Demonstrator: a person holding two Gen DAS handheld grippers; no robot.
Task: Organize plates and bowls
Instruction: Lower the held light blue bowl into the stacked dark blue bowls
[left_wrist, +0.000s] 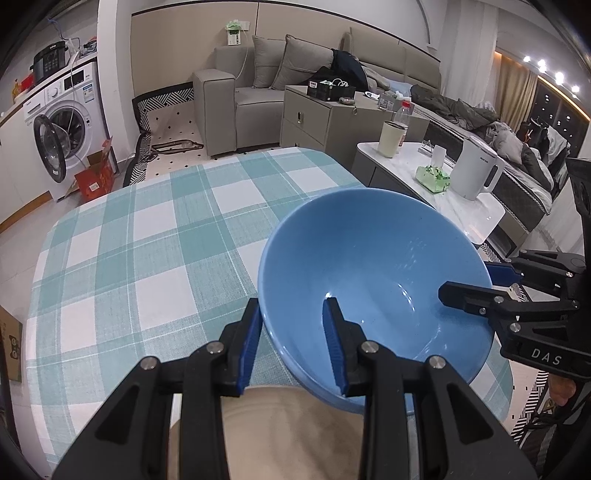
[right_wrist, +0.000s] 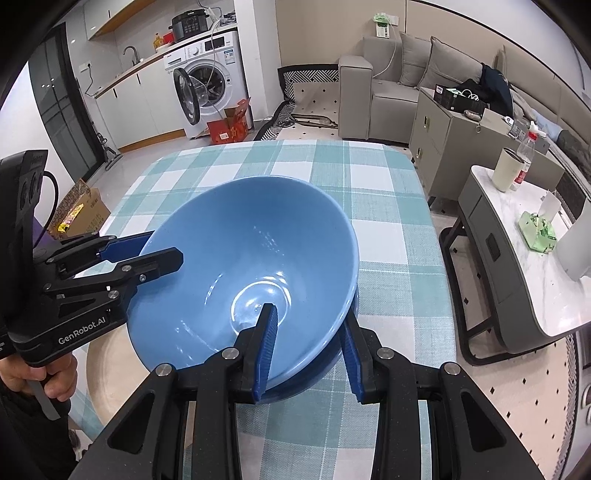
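Note:
A light blue bowl (left_wrist: 369, 266) (right_wrist: 251, 258) hangs tilted over the checked tablecloth (left_wrist: 147, 240) (right_wrist: 388, 240). My left gripper (left_wrist: 291, 343) (right_wrist: 147, 251) is shut on its rim, one finger inside and one outside. On the opposite rim my right gripper (right_wrist: 309, 350) (left_wrist: 476, 282) is shut the same way. The darker rim of a second blue dish (right_wrist: 314, 373) shows just under the bowl. A beige plate (left_wrist: 288, 424) (right_wrist: 107, 369) lies on the cloth beside it, partly hidden by the grippers.
A marble side table (left_wrist: 413, 170) (right_wrist: 535, 280) stands close on the right with a white kettle (left_wrist: 476, 170), a cream cup (right_wrist: 506, 170), a bottle and a green tissue pack. Beyond the table are a grey sofa, a cabinet and a washing machine. Cardboard boxes sit on the floor at the left.

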